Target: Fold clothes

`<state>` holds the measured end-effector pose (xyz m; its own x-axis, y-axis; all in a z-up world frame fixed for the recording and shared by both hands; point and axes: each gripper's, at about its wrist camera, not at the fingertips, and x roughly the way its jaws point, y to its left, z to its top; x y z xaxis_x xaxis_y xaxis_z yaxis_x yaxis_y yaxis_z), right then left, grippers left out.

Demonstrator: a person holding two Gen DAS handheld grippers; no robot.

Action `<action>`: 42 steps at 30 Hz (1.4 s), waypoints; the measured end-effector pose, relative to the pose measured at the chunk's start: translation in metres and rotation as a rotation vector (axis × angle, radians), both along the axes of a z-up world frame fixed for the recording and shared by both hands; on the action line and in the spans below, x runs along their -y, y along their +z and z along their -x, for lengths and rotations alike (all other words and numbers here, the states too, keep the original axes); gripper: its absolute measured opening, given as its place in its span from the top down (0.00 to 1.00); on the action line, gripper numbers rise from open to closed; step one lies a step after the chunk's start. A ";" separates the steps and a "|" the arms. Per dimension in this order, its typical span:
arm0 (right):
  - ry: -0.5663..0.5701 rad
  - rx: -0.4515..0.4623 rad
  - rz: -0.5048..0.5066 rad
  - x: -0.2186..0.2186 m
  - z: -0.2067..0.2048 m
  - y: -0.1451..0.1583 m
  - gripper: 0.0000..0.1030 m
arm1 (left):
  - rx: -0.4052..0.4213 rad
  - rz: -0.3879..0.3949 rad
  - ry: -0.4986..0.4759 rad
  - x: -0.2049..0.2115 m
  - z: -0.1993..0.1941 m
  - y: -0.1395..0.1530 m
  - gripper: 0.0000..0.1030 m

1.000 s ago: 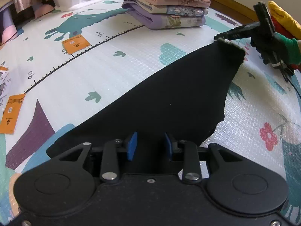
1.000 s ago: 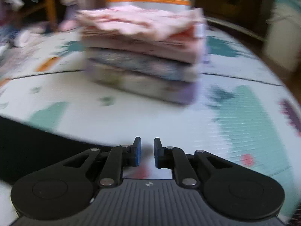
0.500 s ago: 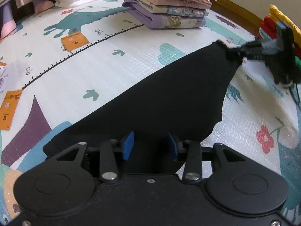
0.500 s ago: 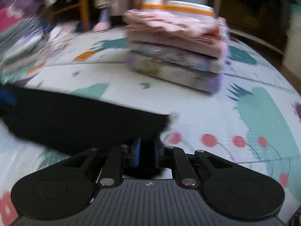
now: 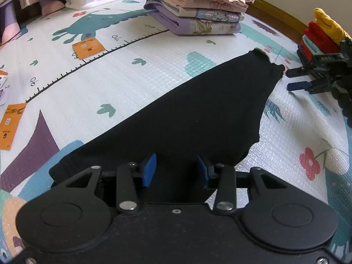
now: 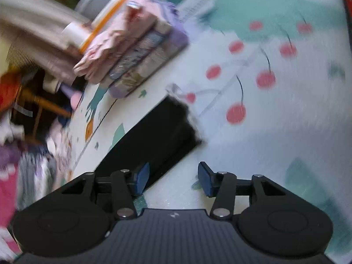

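I have the black garment (image 5: 198, 110) laid flat on the play mat (image 5: 132, 70), stretched long from my left tongs (image 5: 176, 171) out to its far corner near my right tongs (image 5: 297, 79), because a piece pulled straight like this folds with clean edges. My left tongs are parted, their blue pads (image 5: 149, 169) standing to either side of the near edge of the cloth without pinching it; I keep them low over that end, I think, so the cloth stays where I spread it and I can pick it up again there. My right tongs are opening, and from their own camera nothing lies between the pads (image 6: 140, 178): the garment's corner (image 6: 180, 118) rests on the mat just ahead and to the left, apart from them. That view is tilted and blurred, so finer detail there I cannot make out. The stack of folded clothes (image 5: 198, 15) sits well apart at the back of the mat, clear of my working space, and a smaller pile of red and yellow pieces (image 5: 321, 33) waits behind my right tongs. My guess is the spreading is done and the first fold comes next.
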<state>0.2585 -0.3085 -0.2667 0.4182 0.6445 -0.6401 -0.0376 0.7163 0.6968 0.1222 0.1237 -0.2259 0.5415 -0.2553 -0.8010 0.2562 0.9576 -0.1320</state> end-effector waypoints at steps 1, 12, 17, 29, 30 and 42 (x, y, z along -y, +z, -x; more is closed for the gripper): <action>-0.025 -0.013 -0.023 0.000 -0.001 -0.004 0.49 | 0.000 0.000 0.001 0.000 0.000 0.000 0.62; -0.252 -0.063 -0.175 0.013 -0.013 -0.016 0.49 | 0.005 0.009 0.002 -0.002 0.001 -0.001 0.62; -0.216 -0.031 -0.160 0.006 -0.005 -0.017 0.48 | 0.010 0.010 0.005 -0.002 0.001 -0.002 0.61; -0.097 0.053 -0.048 -0.005 -0.027 -0.010 0.87 | 0.029 0.002 0.016 0.001 0.008 -0.002 0.61; -0.089 0.067 -0.050 -0.004 -0.026 -0.005 0.87 | 0.029 0.003 0.017 0.000 0.008 -0.002 0.61; 0.205 0.433 -0.004 -0.055 -0.008 0.109 0.87 | 0.037 0.069 0.047 -0.010 0.016 0.014 0.60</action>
<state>0.2660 -0.2530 -0.1576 0.5096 0.7439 -0.4324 -0.4656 0.6610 0.5885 0.1058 0.1334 -0.2116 0.5830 -0.2824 -0.7618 0.2168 0.9577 -0.1891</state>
